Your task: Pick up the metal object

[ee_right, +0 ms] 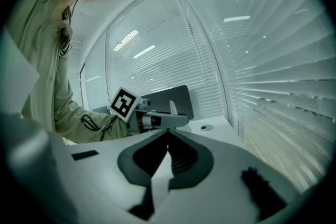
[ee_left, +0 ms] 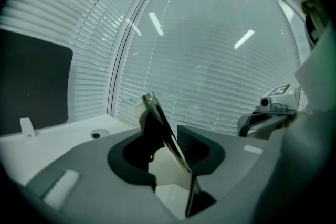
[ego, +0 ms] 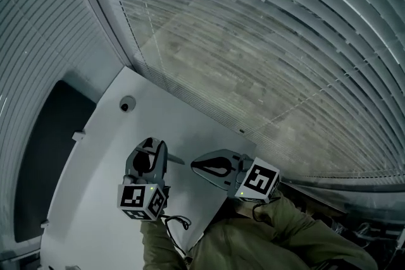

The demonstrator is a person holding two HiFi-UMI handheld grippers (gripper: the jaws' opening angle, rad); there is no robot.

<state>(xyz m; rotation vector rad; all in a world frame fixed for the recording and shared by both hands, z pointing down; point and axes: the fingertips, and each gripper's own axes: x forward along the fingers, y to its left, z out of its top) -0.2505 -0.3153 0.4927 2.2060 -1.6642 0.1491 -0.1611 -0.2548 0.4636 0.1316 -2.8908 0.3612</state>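
Left claw (ego: pixel 150 147) pinches the thin metal object (ee_left: pixel 163 128) over the white table (ego: pixel 101 155), right claw (ee_right: pixel 168 139) is closed on nothing, and the object looks stiff, light and slippery, so squeeze its flat sides.

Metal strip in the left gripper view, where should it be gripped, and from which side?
Grip the metal strip across its two flat faces, near the lower end, coming in along its length. It is thin and flat, so probably only the faces give the pads contact. The left gripper holds it so, leaning between the jaws.
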